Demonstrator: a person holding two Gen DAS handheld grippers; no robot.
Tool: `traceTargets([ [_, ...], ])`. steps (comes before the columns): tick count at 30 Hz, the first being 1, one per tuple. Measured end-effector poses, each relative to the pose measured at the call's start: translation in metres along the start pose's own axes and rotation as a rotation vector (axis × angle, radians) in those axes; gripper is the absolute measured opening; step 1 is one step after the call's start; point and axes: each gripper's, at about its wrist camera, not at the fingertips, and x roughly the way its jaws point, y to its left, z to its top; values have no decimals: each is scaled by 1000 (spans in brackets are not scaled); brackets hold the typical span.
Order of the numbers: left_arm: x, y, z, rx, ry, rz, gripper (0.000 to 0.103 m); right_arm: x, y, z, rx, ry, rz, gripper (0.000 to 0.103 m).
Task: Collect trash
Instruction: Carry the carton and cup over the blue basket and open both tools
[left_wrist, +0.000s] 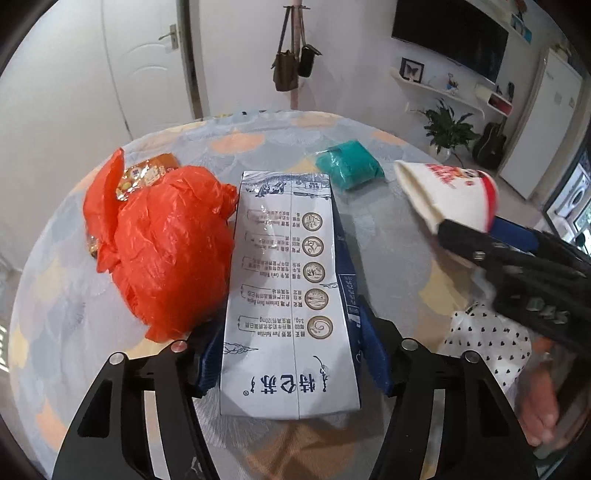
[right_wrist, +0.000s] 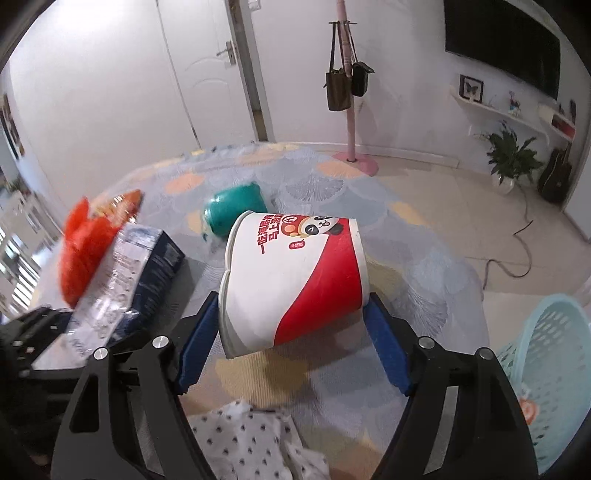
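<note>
My left gripper (left_wrist: 291, 365) is shut on a white and blue milk carton (left_wrist: 291, 295), held above the round table (left_wrist: 258, 144). My right gripper (right_wrist: 291, 343) is shut on a squashed white and red paper cup (right_wrist: 295, 280), lifted over the table; the cup also shows in the left wrist view (left_wrist: 447, 195). An orange plastic bag (left_wrist: 166, 251) lies left of the carton, with a snack wrapper (left_wrist: 147, 173) behind it. A teal bundle (left_wrist: 349, 166) lies at the table's far side. A white dotted bag (right_wrist: 255, 439) lies below the right gripper.
A light blue plastic basket (right_wrist: 546, 373) stands on the floor to the right of the table. A pink coat stand (right_wrist: 351, 110) with bags, a potted plant (right_wrist: 509, 155) and a cable on the floor are beyond the table.
</note>
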Motion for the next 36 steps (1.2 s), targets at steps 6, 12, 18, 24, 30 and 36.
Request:
traceTargets([
  [6,-34,1,-5,-69,-112,-189,59,-42,-21,-1,38,-68,8,73],
  [12,-69,-22,3,-69,-171,-342,59,-92,-37,-4,40,-181,-79,73],
  [18,-84,-63,18,-7,-206,-394,59,-133,-68,-11,91,-265,-156,73],
  [24,-89,-116,33,79,-223,-437,59,-172,-108,-20,148,-332,-249,73],
  [30,-84,-178,42,174,-221,-495,60,-203,-172,-37,262,-352,-325,74],
  [36,-65,-239,39,258,-167,-542,60,-200,-236,-64,414,-302,-362,74],
])
